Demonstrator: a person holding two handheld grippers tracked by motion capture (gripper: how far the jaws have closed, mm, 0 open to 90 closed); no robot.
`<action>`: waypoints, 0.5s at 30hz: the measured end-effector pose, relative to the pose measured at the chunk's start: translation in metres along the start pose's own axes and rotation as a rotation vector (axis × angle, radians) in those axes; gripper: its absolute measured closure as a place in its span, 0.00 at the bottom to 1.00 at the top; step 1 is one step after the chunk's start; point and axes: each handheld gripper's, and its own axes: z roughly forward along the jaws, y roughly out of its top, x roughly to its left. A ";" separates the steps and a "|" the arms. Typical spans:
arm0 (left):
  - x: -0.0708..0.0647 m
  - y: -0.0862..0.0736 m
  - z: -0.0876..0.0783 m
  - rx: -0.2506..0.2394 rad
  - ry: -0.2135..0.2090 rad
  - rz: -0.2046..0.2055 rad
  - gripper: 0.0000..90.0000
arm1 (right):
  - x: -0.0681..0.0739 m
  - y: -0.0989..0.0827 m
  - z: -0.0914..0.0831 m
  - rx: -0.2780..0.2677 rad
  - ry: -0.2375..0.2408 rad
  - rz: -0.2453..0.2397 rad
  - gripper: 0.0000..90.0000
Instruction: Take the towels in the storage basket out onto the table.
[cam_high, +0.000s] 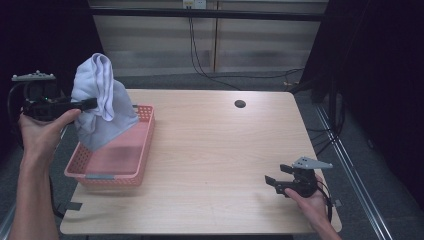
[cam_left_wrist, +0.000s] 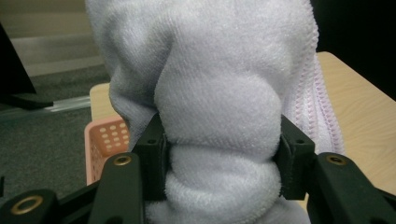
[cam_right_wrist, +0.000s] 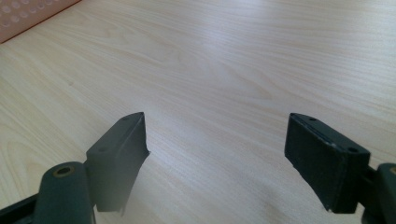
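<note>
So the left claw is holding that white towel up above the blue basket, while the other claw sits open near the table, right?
Nearly. The basket is pink, not blue, as the high view shows. The left claw does hold the white towel above it, and the right claw sits open near the table.

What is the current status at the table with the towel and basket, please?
Left gripper clamped on white towel, raised above pink basket. Right gripper open, empty, over table. Nothing obstructing.

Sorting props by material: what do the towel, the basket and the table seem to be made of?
Towel: soft looped terry cloth, pale lavender-white, with a stitched hem. Basket: likely moulded plastic, matte pink, with perforated walls. Table: light wood-grain top, smooth, perhaps laminate.
</note>
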 end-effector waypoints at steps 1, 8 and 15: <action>-0.002 0.002 -0.001 -0.010 -0.009 -0.002 0.53 | 0.000 0.000 0.000 0.002 -0.001 0.003 0.23; -0.017 0.010 0.002 -0.023 -0.022 0.031 0.53 | -0.002 0.001 -0.001 -0.004 0.007 0.009 0.22; -0.035 0.022 0.007 -0.043 -0.051 0.072 0.53 | -0.002 0.001 -0.002 -0.002 0.006 0.008 0.22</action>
